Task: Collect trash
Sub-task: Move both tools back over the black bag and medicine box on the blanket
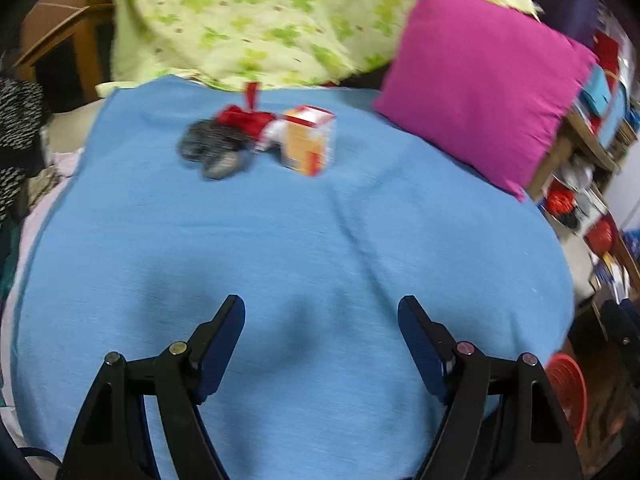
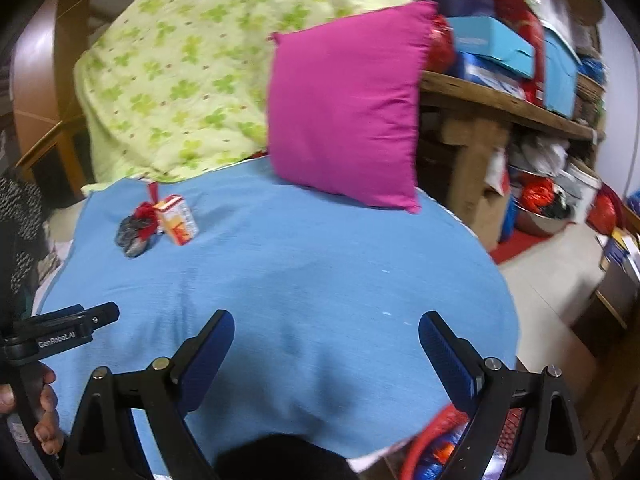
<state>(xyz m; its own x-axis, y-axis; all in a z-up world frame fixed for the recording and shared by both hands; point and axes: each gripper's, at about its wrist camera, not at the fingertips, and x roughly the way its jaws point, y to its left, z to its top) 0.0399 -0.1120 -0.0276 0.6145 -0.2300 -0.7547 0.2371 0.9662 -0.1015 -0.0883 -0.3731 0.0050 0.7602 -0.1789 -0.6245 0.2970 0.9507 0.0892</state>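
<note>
A bed covered by a blue sheet (image 1: 280,260) fills both views. Near its far edge the trash sits together: a small orange-and-white carton (image 1: 308,140) standing upright, a red crumpled wrapper (image 1: 244,118) and a grey wad (image 1: 212,150) touching beside it. A magenta pillow (image 2: 346,116) leans against a green-patterned quilt (image 2: 172,68). Cluttered wooden shelves (image 2: 504,104) stand on the right, and a red basket (image 1: 568,392) sits by the bed. The left gripper (image 1: 321,326) and right gripper (image 2: 326,340) hover over bare sheet, fingers spread, holding nothing.
</note>
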